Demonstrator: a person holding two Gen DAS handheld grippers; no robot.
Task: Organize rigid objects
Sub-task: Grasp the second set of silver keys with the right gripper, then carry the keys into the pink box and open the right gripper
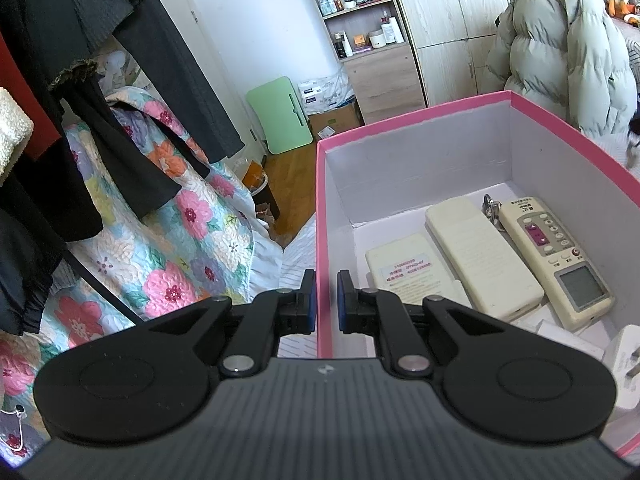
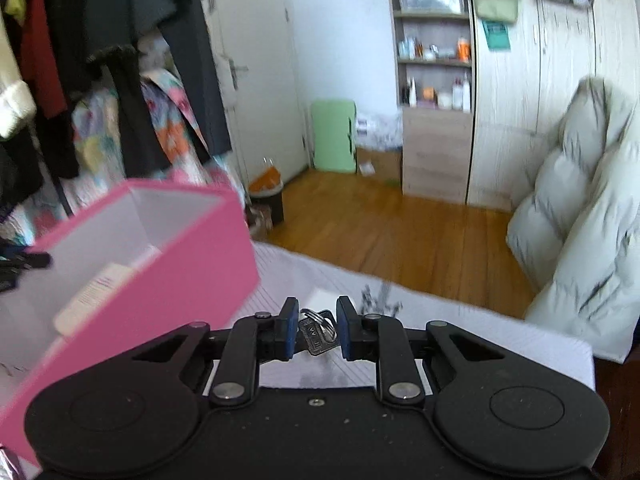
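Observation:
A pink box (image 1: 323, 208) with a white inside stands on the bed. My left gripper (image 1: 326, 300) is shut on its left wall, one finger outside and one inside. In the box lie a remote with buttons and a screen (image 1: 556, 256), a plain cream remote (image 1: 480, 256), a flat cream device with a label (image 1: 408, 268), a key (image 1: 491, 207) and a white plug adapter (image 1: 624, 364). In the right wrist view my right gripper (image 2: 317, 330) is shut on a silver key with a ring (image 2: 318, 332), right of the pink box (image 2: 168, 280).
The box rests on a white striped sheet (image 2: 460, 340). Dark clothes (image 1: 120, 80) and a floral quilt (image 1: 160, 240) hang on the left. A padded grey-green jacket (image 2: 592, 220) is on the right. Wooden floor (image 2: 400, 224), a shelf cabinet (image 2: 436, 80) and wardrobe stand beyond.

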